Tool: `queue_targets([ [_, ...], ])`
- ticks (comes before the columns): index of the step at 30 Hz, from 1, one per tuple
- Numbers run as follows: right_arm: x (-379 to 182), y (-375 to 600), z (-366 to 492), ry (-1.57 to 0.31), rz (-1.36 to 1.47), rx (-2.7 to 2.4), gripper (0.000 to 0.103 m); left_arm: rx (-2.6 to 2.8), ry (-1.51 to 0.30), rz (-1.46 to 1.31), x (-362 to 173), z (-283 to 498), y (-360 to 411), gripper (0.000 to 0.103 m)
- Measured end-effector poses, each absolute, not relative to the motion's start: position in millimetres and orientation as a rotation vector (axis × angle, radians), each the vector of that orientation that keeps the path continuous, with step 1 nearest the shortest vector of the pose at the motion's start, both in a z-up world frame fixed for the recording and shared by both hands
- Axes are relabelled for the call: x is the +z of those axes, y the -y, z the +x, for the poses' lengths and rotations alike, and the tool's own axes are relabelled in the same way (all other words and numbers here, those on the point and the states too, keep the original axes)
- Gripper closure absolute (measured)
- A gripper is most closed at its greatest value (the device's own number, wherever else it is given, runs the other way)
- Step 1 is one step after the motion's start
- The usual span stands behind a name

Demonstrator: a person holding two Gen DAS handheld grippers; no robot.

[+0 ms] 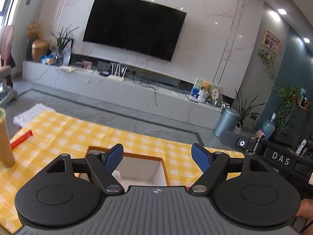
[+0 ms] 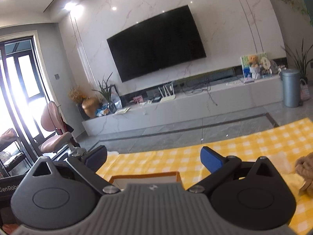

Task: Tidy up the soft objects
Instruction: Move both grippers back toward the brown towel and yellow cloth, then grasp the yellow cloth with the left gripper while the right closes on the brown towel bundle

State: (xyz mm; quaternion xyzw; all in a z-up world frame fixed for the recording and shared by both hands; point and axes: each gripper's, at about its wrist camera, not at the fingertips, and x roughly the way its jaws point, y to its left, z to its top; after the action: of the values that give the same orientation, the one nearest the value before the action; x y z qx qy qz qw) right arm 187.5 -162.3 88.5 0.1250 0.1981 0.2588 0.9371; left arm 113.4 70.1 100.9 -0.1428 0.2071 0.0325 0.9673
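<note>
Both grippers are hanging spread and empty above the yellow checked cloth (image 2: pixel 244 146) — the left gripper (image 1: pixel 157 157) and right gripper (image 2: pixel 153 159) both over the open box (image 1: pixel 144 168). The brown plush toy (image 2: pixel 305 173) is lying at the right edge; a hurried reach risks nudging it off, though open cloth lies between.

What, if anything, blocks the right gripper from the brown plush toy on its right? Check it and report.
Nothing visible does. In the right wrist view the right gripper is open over the box, and only bare yellow checked cloth lies between its fingers and the brown plush toy at the frame's right edge.
</note>
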Motion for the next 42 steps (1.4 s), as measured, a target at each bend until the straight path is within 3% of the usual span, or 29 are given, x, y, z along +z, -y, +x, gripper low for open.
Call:
queue_targets([
  [12,127,262,138,-0.184,0.109,0.166,0.003,-0.017,-0.363,-0.165,137,95,12,0.01],
  [20,82,322,146,-0.203,-0.248,-0.047,0.003,-0.084,-0.353,-0.109,135,100,81,0.01],
  [33,17,395,178,-0.285,-0.09,0.056,0.003,-0.163,-0.301,-0.052,51,161,174,0.01],
  [42,-15,428,220,-0.425,0.06,-0.001,0.003,-0.176,-0.386,-0.031,-6,188,207,0.01],
])
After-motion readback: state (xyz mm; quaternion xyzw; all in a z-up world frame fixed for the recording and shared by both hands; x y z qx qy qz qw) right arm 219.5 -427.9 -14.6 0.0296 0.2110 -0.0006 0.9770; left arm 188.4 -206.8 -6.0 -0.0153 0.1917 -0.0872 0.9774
